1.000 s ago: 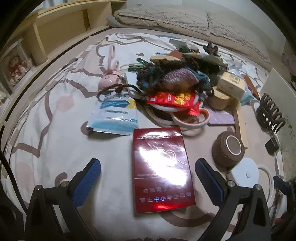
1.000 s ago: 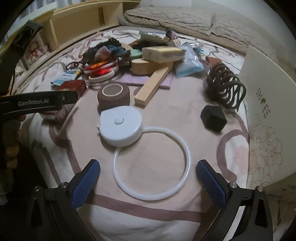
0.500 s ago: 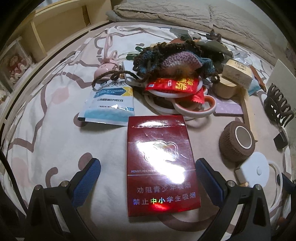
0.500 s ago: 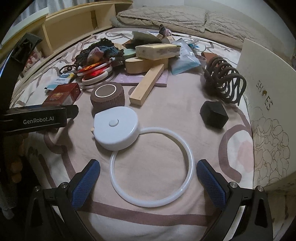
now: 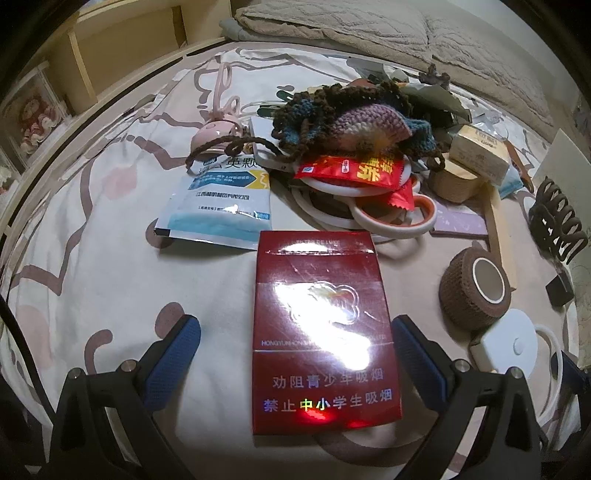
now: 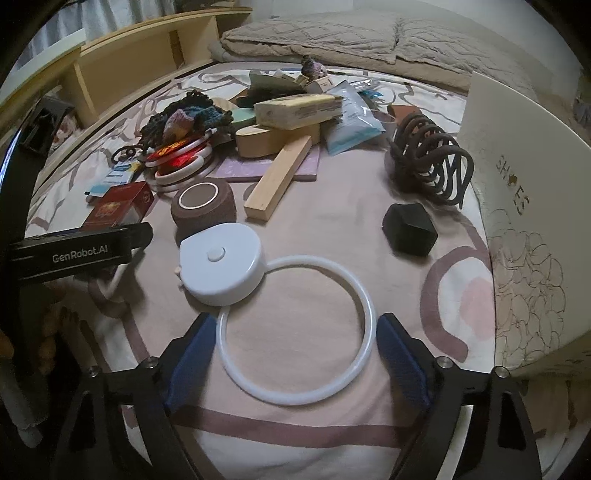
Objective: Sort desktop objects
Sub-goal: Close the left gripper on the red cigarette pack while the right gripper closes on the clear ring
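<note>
Left wrist view showed a bed (image 5: 92, 229) with a pink and white patterned cover and grey pillows (image 5: 369, 33) at the far end. The left claw (image 5: 295, 350) stood wide apart around a red box (image 5: 321, 325), not touching it. Bare cover lay to the left. A messy pile (image 5: 351, 147) sat behind. In the right wrist view, the right claw (image 6: 293, 354) was closing around a white ring (image 6: 295, 332), pads just beside it. A white shoe box (image 6: 524, 206) stood along the right edge.

Glare whites out the red pack's (image 5: 321, 325) emblem; the crochet pile (image 5: 351, 118) hides things beneath it.
</note>
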Demonstrator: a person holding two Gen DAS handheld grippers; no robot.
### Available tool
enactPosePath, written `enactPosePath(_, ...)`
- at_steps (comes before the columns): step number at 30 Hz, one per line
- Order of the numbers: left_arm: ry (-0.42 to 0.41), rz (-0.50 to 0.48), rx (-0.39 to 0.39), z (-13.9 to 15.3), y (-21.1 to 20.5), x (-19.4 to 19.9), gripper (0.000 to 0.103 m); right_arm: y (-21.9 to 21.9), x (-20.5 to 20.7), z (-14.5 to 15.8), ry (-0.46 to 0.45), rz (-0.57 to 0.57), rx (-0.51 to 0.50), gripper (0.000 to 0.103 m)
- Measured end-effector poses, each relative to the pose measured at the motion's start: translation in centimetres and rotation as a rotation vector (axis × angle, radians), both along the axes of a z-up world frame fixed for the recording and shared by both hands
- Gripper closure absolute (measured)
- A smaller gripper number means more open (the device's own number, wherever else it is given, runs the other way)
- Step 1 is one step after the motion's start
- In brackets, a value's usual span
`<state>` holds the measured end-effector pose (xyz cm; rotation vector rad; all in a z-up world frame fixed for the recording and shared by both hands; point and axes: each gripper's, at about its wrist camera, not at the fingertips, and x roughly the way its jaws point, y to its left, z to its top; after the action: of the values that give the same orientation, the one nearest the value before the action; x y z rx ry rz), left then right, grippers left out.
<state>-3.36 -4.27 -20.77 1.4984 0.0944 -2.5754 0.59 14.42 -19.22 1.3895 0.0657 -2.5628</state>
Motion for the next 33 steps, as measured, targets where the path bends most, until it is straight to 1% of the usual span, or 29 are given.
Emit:
enactPosePath(4,0.010,-0.003,-0.003,0.2,0.1,0.0,0.002,-0.2,0.1,0.0,0.011,0.004,0.015,0.019)
enactPosePath(7,0.018,-0.003,0.005,0.4,0.0,0.0,0.002,-0.2,0.1,0.1,0.014,0.006,0.017,0.020)
enactPosePath(9,0.032,0.001,0.013,0.5,0.0,0.0,0.005,-0.3,0.2,0.0,0.015,0.005,0.014,0.020)
enactPosePath(11,0.041,-0.002,0.016,0.7,-0.2,-0.1,0.010,-0.3,0.2,0.0,0.015,0.005,0.015,0.020)
enactPosePath(13,0.052,-0.001,0.005,1.0,-0.1,-0.1,0.020,-0.3,0.2,0.0,0.016,0.004,0.017,0.020)
enactPosePath(17,0.055,-0.006,0.007,1.1,0.0,-0.1,0.028,-0.3,0.2,0.0,0.015,0.004,0.016,0.020)
enactPosePath(21,0.059,-0.016,0.011,1.3,0.0,-0.1,0.041,-0.3,0.2,0.0,0.016,0.005,0.017,0.020)
enactPosePath(24,0.060,-0.022,0.011,1.4,0.1,0.0,0.046,-0.4,0.2,0.0,0.016,0.005,0.016,0.020)
enactPosePath(33,0.061,-0.041,0.031,1.5,0.3,0.2,0.047,-0.2,0.2,0.2,0.029,0.003,0.011,0.020)
